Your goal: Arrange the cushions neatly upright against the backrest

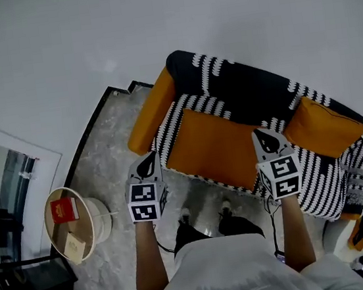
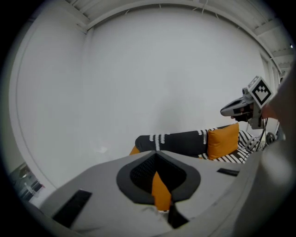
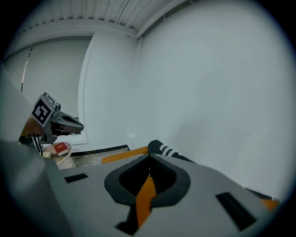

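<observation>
The jaws of the left gripper (image 2: 156, 155) are pressed together with nothing pinched between them; only a sliver of orange upholstery shows through the slot behind their tips. The jaws of the right gripper (image 3: 149, 157) are likewise closed tight on nothing, with the same orange sliver behind. In the head view each gripper carries its marker cube (image 1: 143, 202) just behind the jaws, and a bare forearm (image 1: 147, 261) runs back from each toward the person at the bottom edge. The left gripper's tips hang over the front left corner of the sofa (image 1: 254, 88), and the right gripper's tips hang over the right part of the orange seat (image 1: 215, 146), near its front edge. Neither touches the upholstery as far as can be seen. The one loose orange cushion (image 1: 328, 127) sits in the sofa's right corner, well apart from both grippers; in the left gripper view it stands roughly upright against the black, white-patterned backrest (image 2: 178, 141). An orange armrest (image 1: 152, 108) closes the sofa's left end. The sofa stands on a mottled grey-white rug (image 1: 104, 164) in front of a plain white wall (image 1: 152, 19). To the left, a round side table (image 1: 97, 220) holds a red box (image 1: 64, 208).
</observation>
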Motion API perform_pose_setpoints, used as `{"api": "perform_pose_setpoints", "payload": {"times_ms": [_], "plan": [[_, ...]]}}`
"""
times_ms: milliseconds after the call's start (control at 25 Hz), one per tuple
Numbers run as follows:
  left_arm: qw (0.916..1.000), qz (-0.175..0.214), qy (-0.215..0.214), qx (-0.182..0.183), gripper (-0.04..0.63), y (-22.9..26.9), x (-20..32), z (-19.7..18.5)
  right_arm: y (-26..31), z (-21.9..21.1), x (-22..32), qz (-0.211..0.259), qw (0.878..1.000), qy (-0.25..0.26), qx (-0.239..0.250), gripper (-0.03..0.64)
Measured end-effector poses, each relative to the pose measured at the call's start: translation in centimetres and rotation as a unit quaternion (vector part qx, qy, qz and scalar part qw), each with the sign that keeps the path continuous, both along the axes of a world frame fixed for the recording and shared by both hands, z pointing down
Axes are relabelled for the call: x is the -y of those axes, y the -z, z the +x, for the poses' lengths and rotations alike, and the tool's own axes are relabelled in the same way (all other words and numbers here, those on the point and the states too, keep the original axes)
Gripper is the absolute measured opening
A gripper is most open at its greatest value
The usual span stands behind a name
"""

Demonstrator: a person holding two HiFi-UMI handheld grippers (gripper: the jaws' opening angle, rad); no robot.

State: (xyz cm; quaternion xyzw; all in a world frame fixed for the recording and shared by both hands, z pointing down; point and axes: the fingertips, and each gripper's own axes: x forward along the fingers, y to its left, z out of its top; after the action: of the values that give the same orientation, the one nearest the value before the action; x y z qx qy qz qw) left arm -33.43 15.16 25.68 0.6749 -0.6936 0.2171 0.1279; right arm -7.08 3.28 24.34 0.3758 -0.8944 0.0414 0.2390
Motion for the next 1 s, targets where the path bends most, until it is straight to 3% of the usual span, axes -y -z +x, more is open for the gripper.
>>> {"api": "perform_pose_setpoints", "payload": {"times_ms": [400, 840, 1000], "plan": [[0.9955, -0.044, -0.082, -0.021, 0.017, -4.6, 2.9, -3.8, -2.5, 0.5, -0.5, -0.019, 0.994, -0.111, -0.006, 0.005], [0.9833, -0.091, -0.153, -0.035, 0.018, -11.7, 5.3, -5.5, -8.7, 4.8, -4.5, -0.066, 0.967, -0.245, 0.005, 0.005], [0.9786, -0.117, -0.162, -0.05, 0.018, -15.0, 4.7, -5.3, -11.1, 6.7, -6.6, -0.085, 0.961, -0.263, -0.005, 0.005]]}}
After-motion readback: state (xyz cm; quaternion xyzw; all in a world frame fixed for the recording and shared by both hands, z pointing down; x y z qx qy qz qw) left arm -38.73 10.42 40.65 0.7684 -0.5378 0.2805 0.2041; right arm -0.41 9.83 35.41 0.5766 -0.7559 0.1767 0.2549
